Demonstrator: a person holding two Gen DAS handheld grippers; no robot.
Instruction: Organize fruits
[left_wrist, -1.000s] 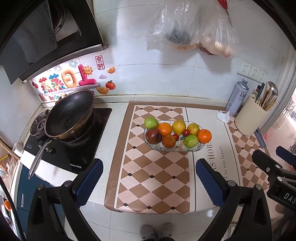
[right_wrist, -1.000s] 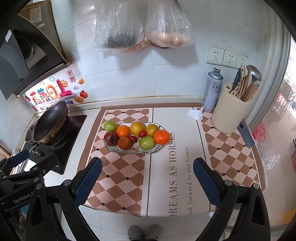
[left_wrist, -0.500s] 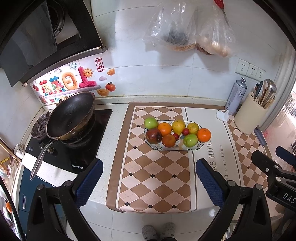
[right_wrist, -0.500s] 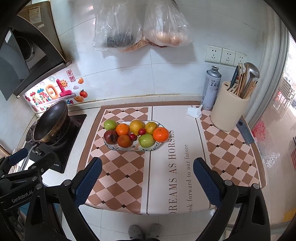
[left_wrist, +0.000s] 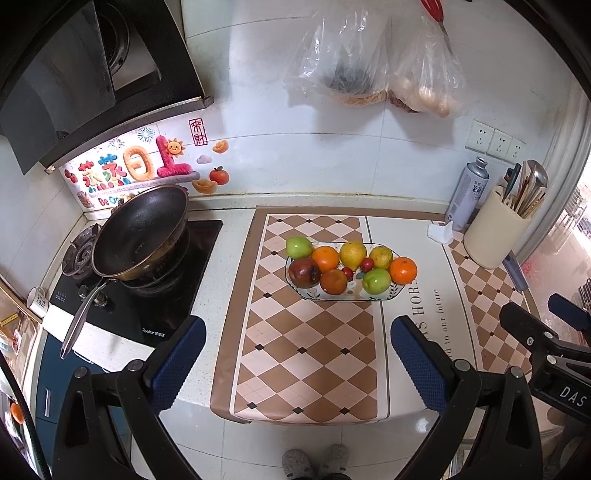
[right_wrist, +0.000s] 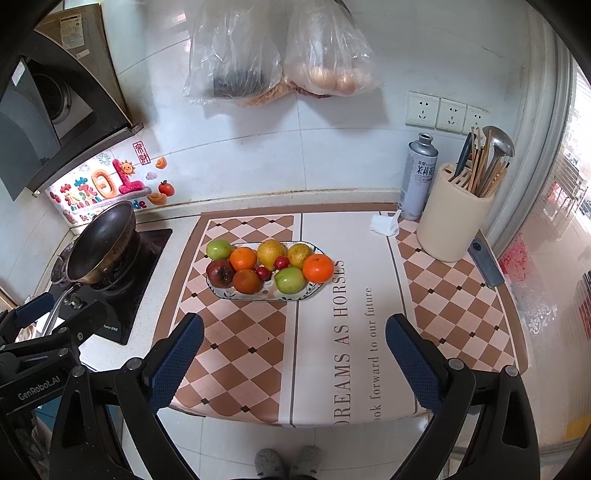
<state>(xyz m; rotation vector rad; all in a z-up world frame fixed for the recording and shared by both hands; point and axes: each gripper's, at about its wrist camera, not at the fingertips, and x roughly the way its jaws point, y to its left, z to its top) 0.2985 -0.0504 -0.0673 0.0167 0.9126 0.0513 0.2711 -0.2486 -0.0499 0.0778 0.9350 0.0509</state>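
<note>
Nearest the cameras, the left gripper (left_wrist: 297, 352) and the right gripper (right_wrist: 294, 349) are both held wide apart and empty, above the front edge of the bench (left_wrist: 229, 254), well short of the fruit. Beyond them a checkered mat (right_wrist: 236, 332) is spread over the bench. On that mat the oval fruit plate (right_wrist: 221, 292) is set — it is filled with two green apples (right_wrist: 290, 280), oranges (right_wrist: 318, 268), a dark red apple (right_wrist: 220, 272), yellow citrus (right_wrist: 271, 252) and small red fruits (right_wrist: 263, 273), all touching one another. Farther left a black wok (left_wrist: 142, 230) is seen on the stove (left_wrist: 162, 310); at the far right a utensil holder (right_wrist: 452, 218) stands beside a spray can (right_wrist: 417, 177), by the wall.
</note>
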